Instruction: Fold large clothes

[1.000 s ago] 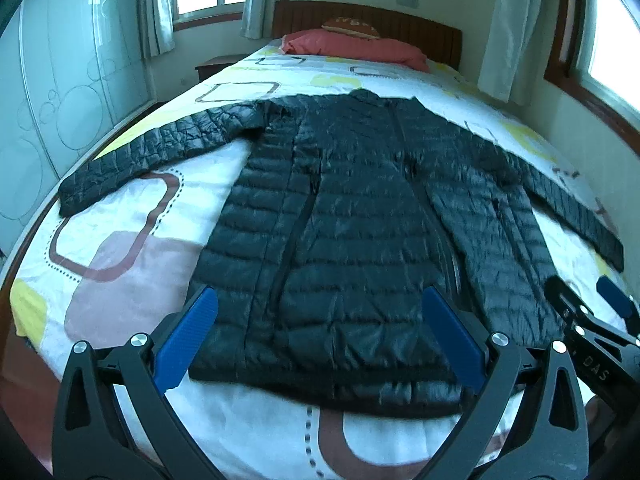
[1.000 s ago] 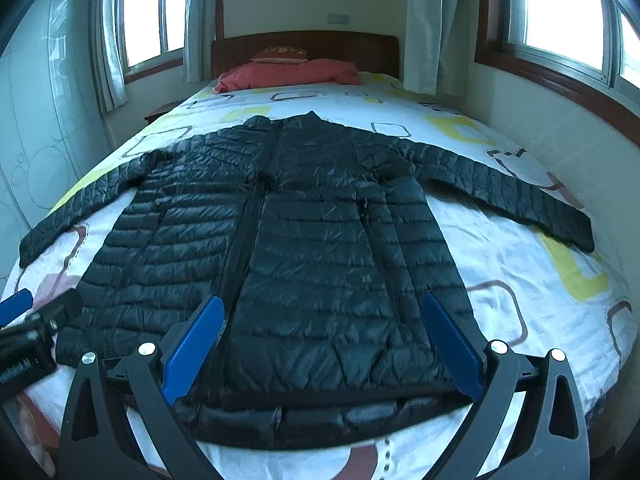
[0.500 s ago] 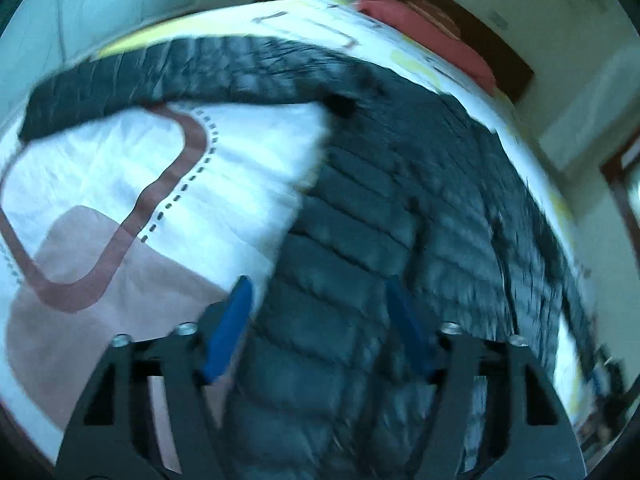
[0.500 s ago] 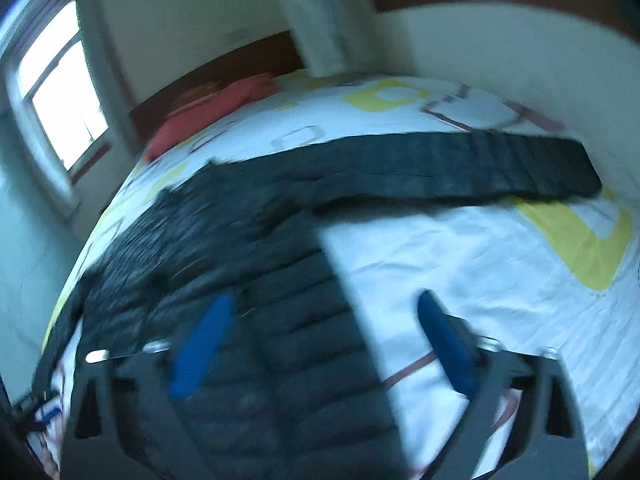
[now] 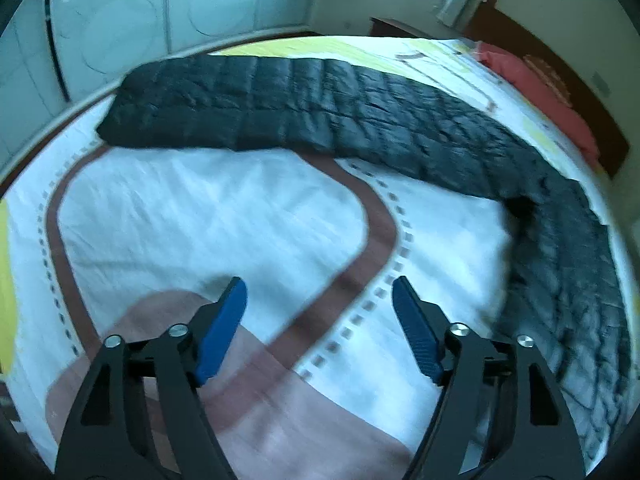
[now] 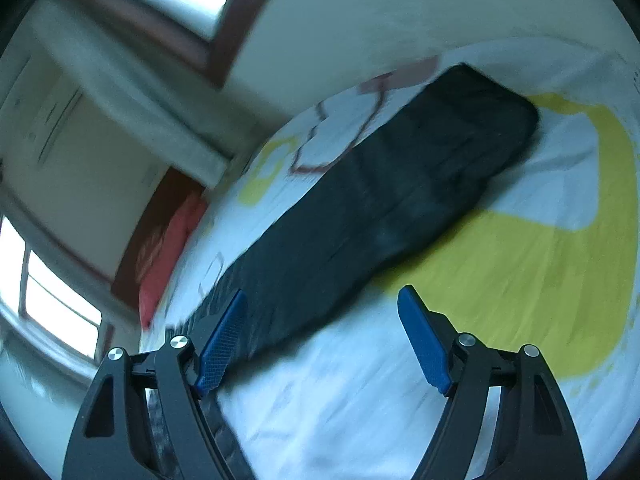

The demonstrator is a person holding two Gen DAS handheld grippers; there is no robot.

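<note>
Both the left gripper (image 5: 318, 300) and right gripper (image 6: 322, 308) are opening over bare bed sheet (image 5: 224, 216), nothing between them, jacket (image 5: 320, 108) sleeves across each frame's top, so they might pinch sheet along with sleeve.

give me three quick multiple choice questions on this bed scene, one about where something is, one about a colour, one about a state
1. In the left wrist view, where does the jacket sleeve lie?
A. between the fingers
B. on the bedsheet, beyond the fingers
C. on the floor

2. What colour are the pads of the left gripper?
A. red
B. green
C. blue

3. What is between the fingers of the right gripper?
A. a folded sleeve, clamped
B. nothing held, jaws opening
C. a pillow

Answers: 1 B, the sleeve stretches flat across the sheet, clear of the tips. 2 C, both pads are blue. 3 B, only bedsheet shows in the gap.
</note>
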